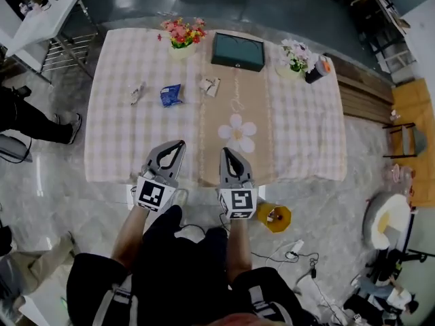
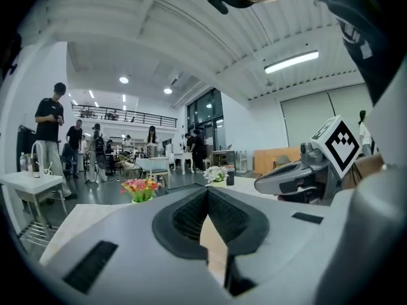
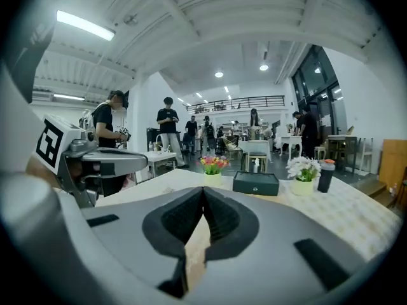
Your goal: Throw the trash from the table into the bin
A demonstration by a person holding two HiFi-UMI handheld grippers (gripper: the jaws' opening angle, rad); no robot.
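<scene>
the tabletop (image 1: 122, 148), under a pale checked cloth, fills the upper middle of the head view, with grey stone floor (image 1: 61, 202) around it. a beige runner (image 1: 234, 107) with a white flower printed on it runs across the cloth to the near edge.

the person stands at that near edge, both forearms reaching forward. the left gripper (image 1: 180, 143) and the right gripper (image 1: 225, 151) are side by side, a little apart, their tips just over the near border of the tabletop. the right one points along the runner. in the left gripper view the dark fingers (image 2: 184, 218) meet at the tips with nothing between them. in the right gripper view its fingers (image 3: 222, 218) are likewise pressed together and empty.

along the far side stand a dark green box (image 1: 238, 51), a pot of pink and yellow flowers (image 1: 182, 34), a pot of white flowers (image 1: 294, 56) and a dark cup with an orange lid (image 1: 317, 68) beside that pot.

the trash lies in a row in the middle of the tabletop, well ahead of the grippers and touched by neither: a blue packet (image 1: 170, 95), a grey wrapper (image 1: 138, 92) to its left, and a white crumpled scrap (image 1: 210, 85) to its right at the runner's edge.
</scene>
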